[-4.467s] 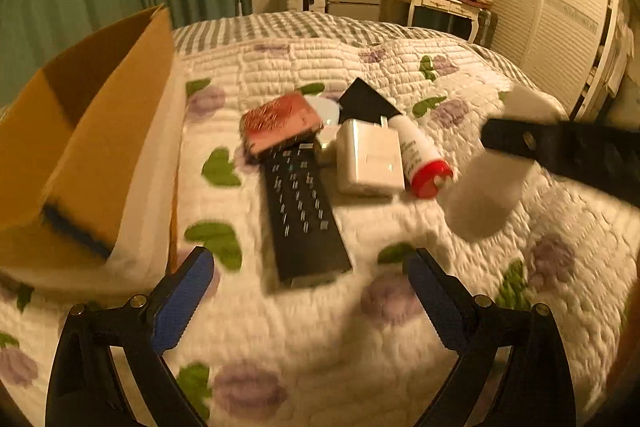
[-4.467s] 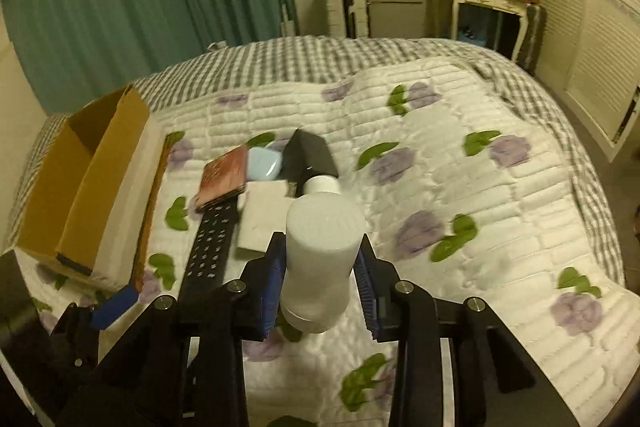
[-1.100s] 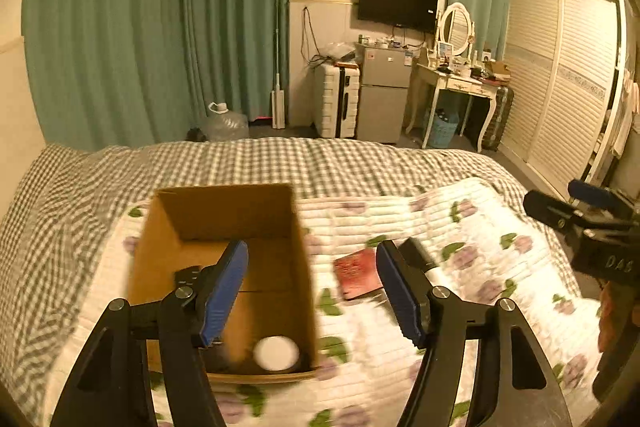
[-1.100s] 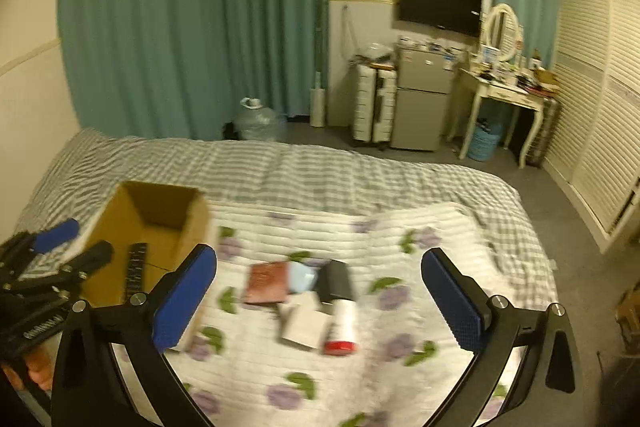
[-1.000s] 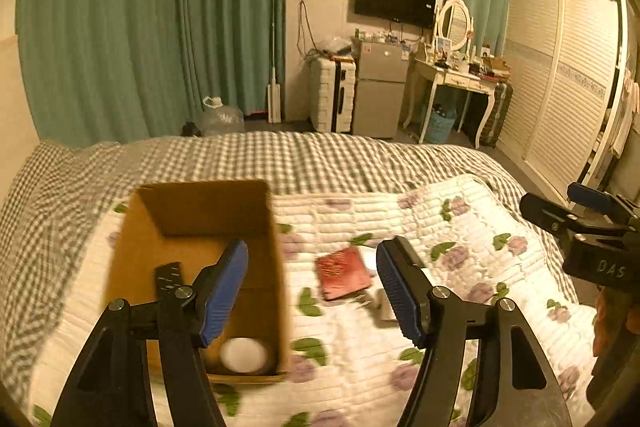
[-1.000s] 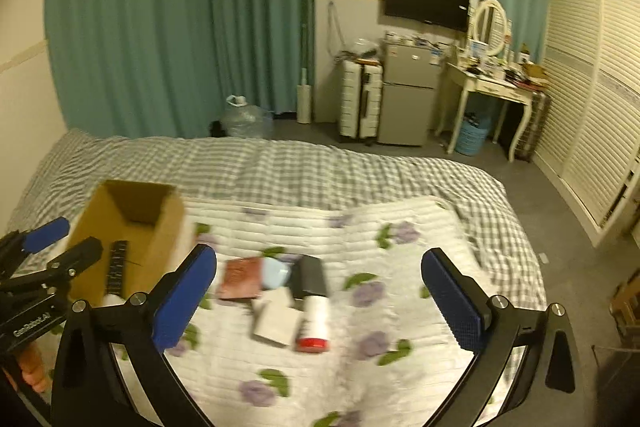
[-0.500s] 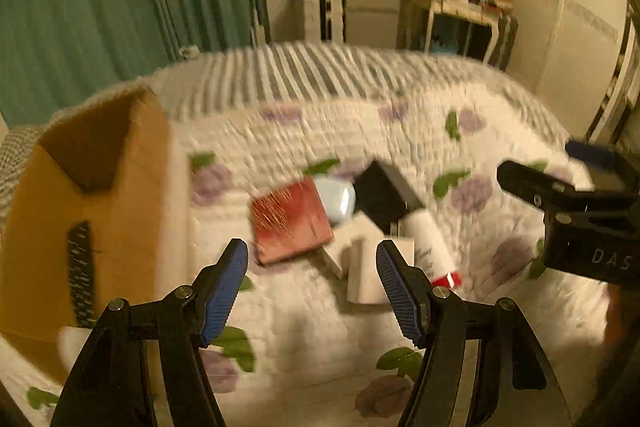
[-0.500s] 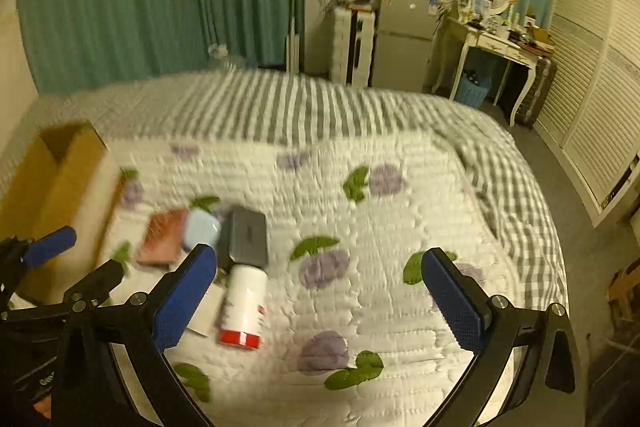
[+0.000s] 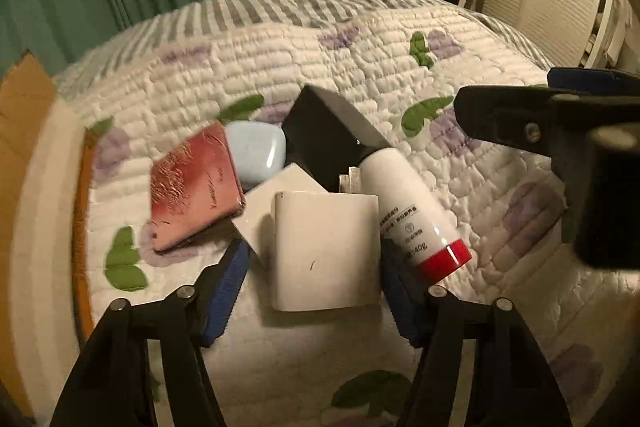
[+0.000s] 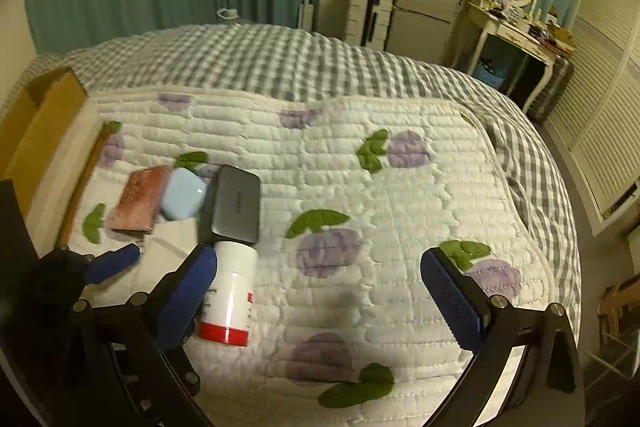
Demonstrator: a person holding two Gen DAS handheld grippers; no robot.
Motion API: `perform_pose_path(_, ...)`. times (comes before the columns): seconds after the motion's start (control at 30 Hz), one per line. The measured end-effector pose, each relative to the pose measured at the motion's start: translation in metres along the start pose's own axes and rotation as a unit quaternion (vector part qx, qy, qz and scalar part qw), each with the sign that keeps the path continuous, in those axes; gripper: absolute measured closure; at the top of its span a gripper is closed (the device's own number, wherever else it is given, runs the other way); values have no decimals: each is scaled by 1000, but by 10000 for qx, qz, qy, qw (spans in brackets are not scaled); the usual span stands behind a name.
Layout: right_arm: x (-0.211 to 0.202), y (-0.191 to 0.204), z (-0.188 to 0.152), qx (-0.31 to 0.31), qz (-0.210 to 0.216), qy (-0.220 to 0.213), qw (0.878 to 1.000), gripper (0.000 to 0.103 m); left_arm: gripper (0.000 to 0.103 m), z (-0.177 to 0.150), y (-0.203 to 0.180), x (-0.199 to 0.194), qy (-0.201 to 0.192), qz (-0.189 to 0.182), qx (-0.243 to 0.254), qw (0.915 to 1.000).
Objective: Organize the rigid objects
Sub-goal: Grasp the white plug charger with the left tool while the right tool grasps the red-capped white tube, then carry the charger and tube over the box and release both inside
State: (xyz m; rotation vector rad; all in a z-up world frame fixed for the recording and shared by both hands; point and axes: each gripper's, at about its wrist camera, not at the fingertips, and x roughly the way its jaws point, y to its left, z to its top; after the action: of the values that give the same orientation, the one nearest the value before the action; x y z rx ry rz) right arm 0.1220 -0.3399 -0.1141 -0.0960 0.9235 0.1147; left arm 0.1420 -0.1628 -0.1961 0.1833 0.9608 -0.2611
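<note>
Left gripper (image 9: 316, 291), fingers apart, has dropped from its high station over the bed half a second ago and now straddles the white charger block (image 9: 325, 251), one blue pad on either side but neither visibly touching it. A second ago this wrist camera looked down into the cardboard box (image 10: 40, 123), where the remote and a white cylinder already lay — so two objects are stowed and the charger reads as the next pick.

Right gripper (image 10: 320, 299), fingers wide apart and empty, has likewise come down from its overview and hangs above the quilt (image 10: 360, 195), its left finger just beside the white bottle with red cap (image 10: 230, 303).

Remaining cluster on the bed: a red booklet (image 9: 194, 187), a pale blue case (image 9: 256, 153), a black box (image 9: 324, 135) and a flat white card (image 9: 280, 195) lying partly under the charger. The box stands at the quilt's left edge, near the cluster.

Obstructions, as judged: the bottle lies touching the charger's right side, and the card sits beneath it — closing here may nudge the bottle or drag the card along. The charger's metal prongs (image 9: 348, 183) point toward the black box.
</note>
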Motion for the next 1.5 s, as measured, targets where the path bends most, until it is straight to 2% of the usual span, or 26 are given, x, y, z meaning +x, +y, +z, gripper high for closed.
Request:
perform_pose_path(0.03,2,-1,0,25,28,31,10000,1,50,-1,2,-3,-40,-9,-33,10000)
perform_pose_path(0.3,11,3,-2,-9,87,213,9997,3,50,-12,44,-40,-326,-22,-657,9973)
perform_pose_path(0.4,20,12,-4,-114,226,359,9990,11,50,-16,52,-48,-403,184,-725,9964)
perform_pose_path(0.5,31,24,-7,-213,460,552,9972,25,51,-17,61,-50,-449,277,-855,9949)
perform_pose_path(0.57,39,33,-9,-304,611,696,9952,29,51,-17,64,-49,-458,342,-883,9945)
perform_pose_path(0.67,50,45,-12,-440,724,865,9926,33,50,-16,66,-47,-470,347,-880,9944)
perform_pose_path(0.73,55,51,-14,-516,753,959,9912,44,50,-16,66,-47,-457,336,-875,9946)
perform_pose_path(0.87,63,56,-17,-595,739,1076,9897,53,50,-16,64,-45,-440,330,-837,9950)
perform_pose_path(0.93,62,56,-18,-581,816,1065,9892,63,50,-16,63,-46,-446,333,-821,9951)
perform_pose_path(1.13,50,55,-24,-593,852,1050,9890,64,50,-17,58,-64,-533,297,-774,9951)
perform_pose_path(1.33,4,54,-32,-567,763,634,9934,65,50,-16,56,-100,-740,236,-744,9942)
perform_pose_path(1.5,-35,58,-27,-484,572,332,9966,65,50,-9,58,-147,-1092,152,-634,9919)
